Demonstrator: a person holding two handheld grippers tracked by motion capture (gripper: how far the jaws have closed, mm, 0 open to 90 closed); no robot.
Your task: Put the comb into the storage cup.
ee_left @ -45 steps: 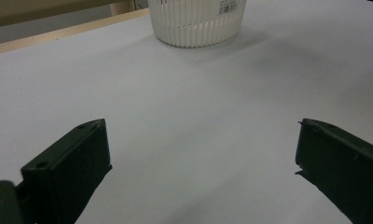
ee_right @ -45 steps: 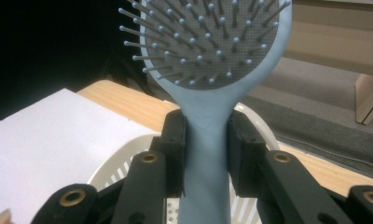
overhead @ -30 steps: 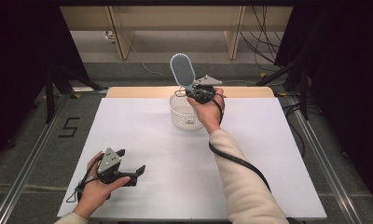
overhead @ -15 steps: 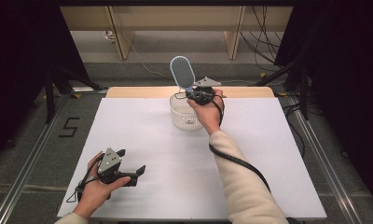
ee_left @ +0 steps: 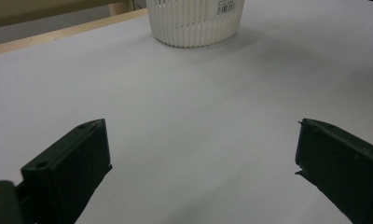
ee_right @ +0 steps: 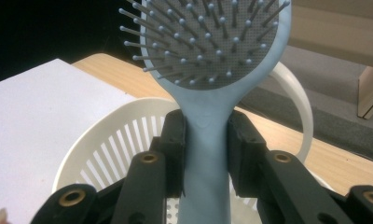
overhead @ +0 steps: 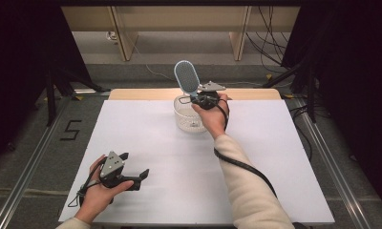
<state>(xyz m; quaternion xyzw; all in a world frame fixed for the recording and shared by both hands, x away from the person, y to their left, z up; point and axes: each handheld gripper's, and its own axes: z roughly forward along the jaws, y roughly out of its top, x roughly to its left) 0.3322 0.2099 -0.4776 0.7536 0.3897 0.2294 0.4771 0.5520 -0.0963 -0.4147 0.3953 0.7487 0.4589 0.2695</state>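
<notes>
A light blue hairbrush (overhead: 185, 78) (ee_right: 208, 56) with grey bristles stands upright over a white slatted basket (overhead: 188, 117) (ee_right: 105, 149) at the table's far middle. My right gripper (overhead: 198, 98) (ee_right: 205, 154) is shut on the brush's handle, both black pads pressing its sides, bristles facing the camera. My left gripper (overhead: 134, 179) (ee_left: 203, 163) rests near the front left of the white table, jaws open wide with nothing between them, pointing toward the basket (ee_left: 196, 21).
The white table top (overhead: 275, 157) has a wooden strip (overhead: 246, 94) along its far edge. The basket has a hoop handle (ee_right: 296, 107). Metal rails and dark stands flank the table; cables lie on the floor at the back right.
</notes>
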